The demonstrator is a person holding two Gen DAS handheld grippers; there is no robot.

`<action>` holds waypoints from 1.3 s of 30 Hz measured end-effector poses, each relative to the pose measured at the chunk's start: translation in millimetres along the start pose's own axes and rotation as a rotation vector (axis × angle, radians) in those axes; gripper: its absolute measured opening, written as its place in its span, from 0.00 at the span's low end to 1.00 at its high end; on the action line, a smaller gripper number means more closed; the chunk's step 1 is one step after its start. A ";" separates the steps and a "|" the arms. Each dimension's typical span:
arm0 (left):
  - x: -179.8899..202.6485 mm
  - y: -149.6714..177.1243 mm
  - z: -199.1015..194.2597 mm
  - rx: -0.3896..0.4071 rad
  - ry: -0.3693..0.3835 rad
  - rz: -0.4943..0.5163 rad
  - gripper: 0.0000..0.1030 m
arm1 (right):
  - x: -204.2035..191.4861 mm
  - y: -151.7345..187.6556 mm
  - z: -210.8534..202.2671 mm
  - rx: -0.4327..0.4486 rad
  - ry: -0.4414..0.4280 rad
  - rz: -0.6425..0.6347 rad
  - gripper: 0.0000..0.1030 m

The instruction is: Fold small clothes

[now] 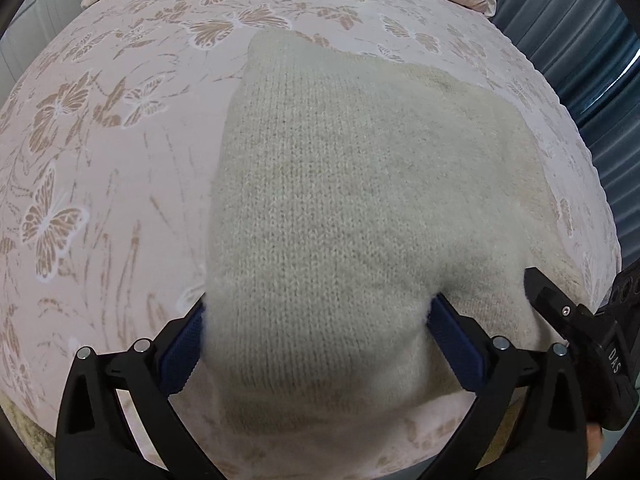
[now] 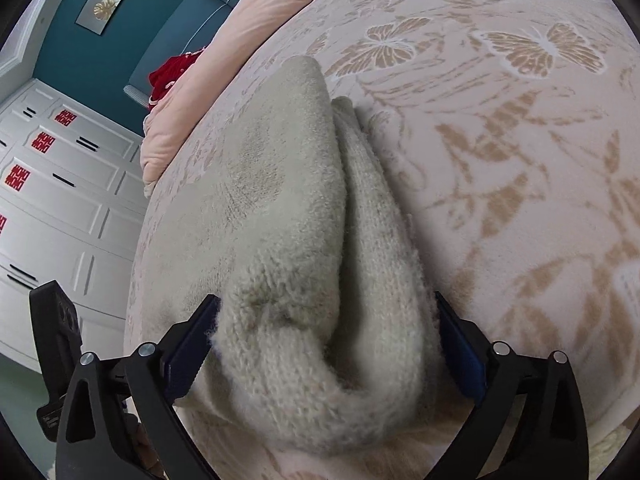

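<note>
Both tongs, left tongs (image 1: 316,340) and right tongs (image 2: 328,344), stand spread wide, unclamped; the cream knit garment (image 1: 360,184) lies between each pair on the bed (image 1: 100,200).

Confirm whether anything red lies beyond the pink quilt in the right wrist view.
Yes, a red cloth shows just past the quilt, at the far edge of the bed by the teal wall.

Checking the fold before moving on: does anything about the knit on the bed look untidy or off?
Yes. In the right wrist view the cream knit garment has uneven layers: a rolled edge bulges out beside the top layer instead of lying flat on the butterfly bedspread.
</note>
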State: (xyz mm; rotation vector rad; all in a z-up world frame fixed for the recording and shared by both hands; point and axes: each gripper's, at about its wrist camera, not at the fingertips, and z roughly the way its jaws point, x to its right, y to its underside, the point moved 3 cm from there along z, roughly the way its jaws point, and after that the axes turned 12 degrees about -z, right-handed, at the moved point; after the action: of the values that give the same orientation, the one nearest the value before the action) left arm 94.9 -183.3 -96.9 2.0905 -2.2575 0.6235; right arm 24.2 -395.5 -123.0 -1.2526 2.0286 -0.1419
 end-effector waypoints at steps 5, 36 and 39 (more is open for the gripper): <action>-12.9 -7.9 14.5 -0.069 0.132 -0.123 0.96 | -3.2 -10.2 8.8 -0.006 -0.043 0.025 0.95; -34.3 50.2 -38.2 -0.125 0.237 -0.133 0.55 | -15.6 62.9 -57.7 -0.052 -0.146 0.138 0.36; -23.7 41.9 -75.4 -0.057 0.259 -0.070 0.50 | -42.2 46.5 -80.8 0.023 -0.185 0.111 0.34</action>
State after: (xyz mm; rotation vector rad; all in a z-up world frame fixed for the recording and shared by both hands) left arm 37.5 -137.5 -45.7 1.9261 -2.0298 0.7663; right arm -50.3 -359.1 -63.0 -1.0942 1.9254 0.0036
